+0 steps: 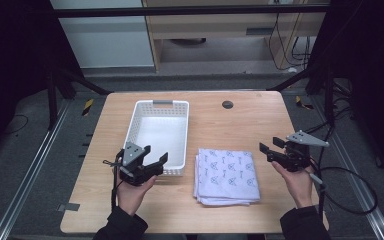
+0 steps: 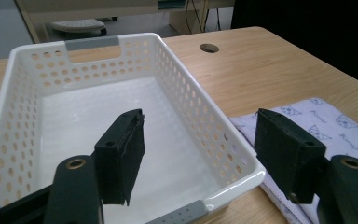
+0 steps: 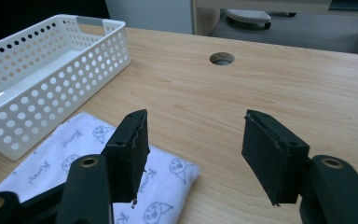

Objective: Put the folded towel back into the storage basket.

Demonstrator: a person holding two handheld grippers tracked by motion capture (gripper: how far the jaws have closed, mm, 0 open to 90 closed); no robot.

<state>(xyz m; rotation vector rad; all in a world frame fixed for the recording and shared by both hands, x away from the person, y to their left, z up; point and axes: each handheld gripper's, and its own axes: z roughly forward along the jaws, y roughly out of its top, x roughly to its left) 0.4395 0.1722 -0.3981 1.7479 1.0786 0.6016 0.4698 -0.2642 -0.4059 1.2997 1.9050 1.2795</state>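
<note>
Folded cloth (image 1: 227, 175) flat on counter (image 1: 260, 120), just right of white basket (image 1: 152, 107). Left tongs (image 1: 156, 161) open at basket's near rim. Right tongs (image 1: 270, 148) open, near cloth's right edge, nothing gripped.

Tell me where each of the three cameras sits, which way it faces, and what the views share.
High view: above the person's side, looking forward and down on the table; forearms, hands, left gripper and right gripper show.
Left gripper view: rides the left gripper, looking along its open fingers into the empty white basket, folded cloth at its right.
Right gripper view: rides the right gripper, open fingers over the cloth's edge, facing the table's round hole.
All three share basket, cloth and hole.
</note>
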